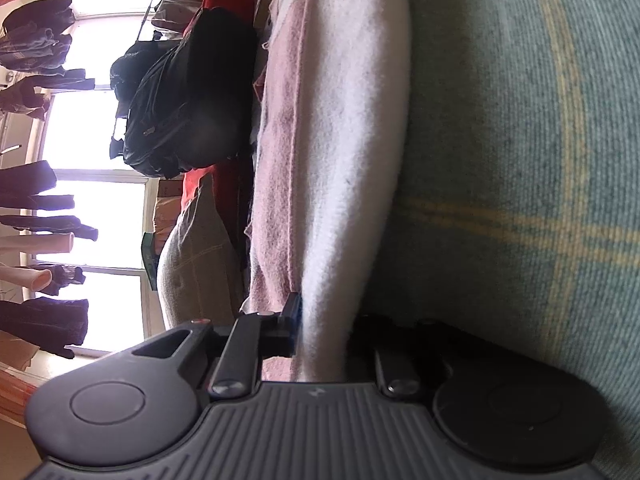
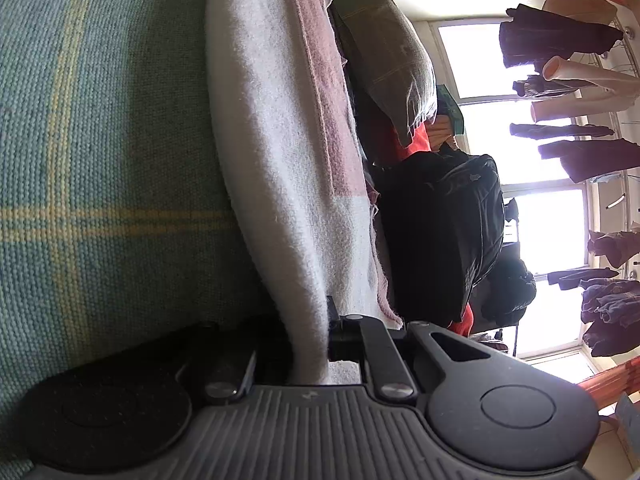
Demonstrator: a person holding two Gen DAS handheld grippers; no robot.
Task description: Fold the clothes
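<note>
Both cameras are rolled sideways. Left gripper (image 1: pixel 320 332) and right gripper (image 2: pixel 310 332) are each pinching the white-pink garment (image 1: pixel 340 140) edge, its long axis running straight ahead, lying along the green plaid bed cover (image 1: pixel 520 160).

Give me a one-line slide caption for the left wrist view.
Left gripper clamped on the folded edge of a white-and-pink garment lying on a green plaid bedcover.

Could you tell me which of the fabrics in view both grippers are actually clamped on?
The fuzzy white-and-pink garment: its folded edge runs between the fingers of the left gripper and the right gripper. The green plaid cover merely lies beneath.
</note>
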